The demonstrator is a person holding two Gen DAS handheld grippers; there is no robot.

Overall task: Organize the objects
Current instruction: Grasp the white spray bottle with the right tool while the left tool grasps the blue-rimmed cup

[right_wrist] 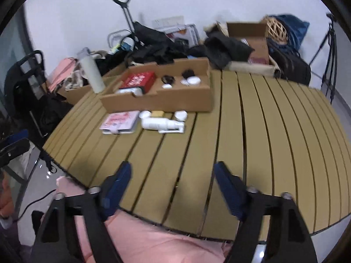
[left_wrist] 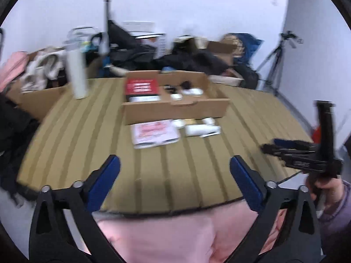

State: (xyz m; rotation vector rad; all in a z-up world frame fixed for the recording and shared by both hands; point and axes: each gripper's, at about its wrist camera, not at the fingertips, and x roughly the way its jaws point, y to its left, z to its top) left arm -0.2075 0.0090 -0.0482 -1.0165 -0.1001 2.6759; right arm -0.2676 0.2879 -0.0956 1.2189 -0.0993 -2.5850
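A shallow cardboard box [left_wrist: 175,108] [right_wrist: 158,102] stands on the slatted table, holding a red box [left_wrist: 142,86] [right_wrist: 138,80] and small white and black items [right_wrist: 190,80]. In front of it lie a pink-and-white packet [left_wrist: 154,132] [right_wrist: 119,121], a white bottle on its side [left_wrist: 200,129] [right_wrist: 161,124], a small white jar [right_wrist: 181,115] and a tan block [right_wrist: 157,113]. My left gripper [left_wrist: 174,164] is open and empty above the near table edge. My right gripper [right_wrist: 173,169] is open and empty, also near the front edge; it shows at the right of the left wrist view [left_wrist: 291,151].
A tall white flask [left_wrist: 76,74] [right_wrist: 92,74] stands at the table's back left. Bags, clothes and cardboard boxes [right_wrist: 248,41] pile up behind the table. A tripod [left_wrist: 276,63] stands at the right wall. Pink cloth [left_wrist: 166,236] lies below the near edge.
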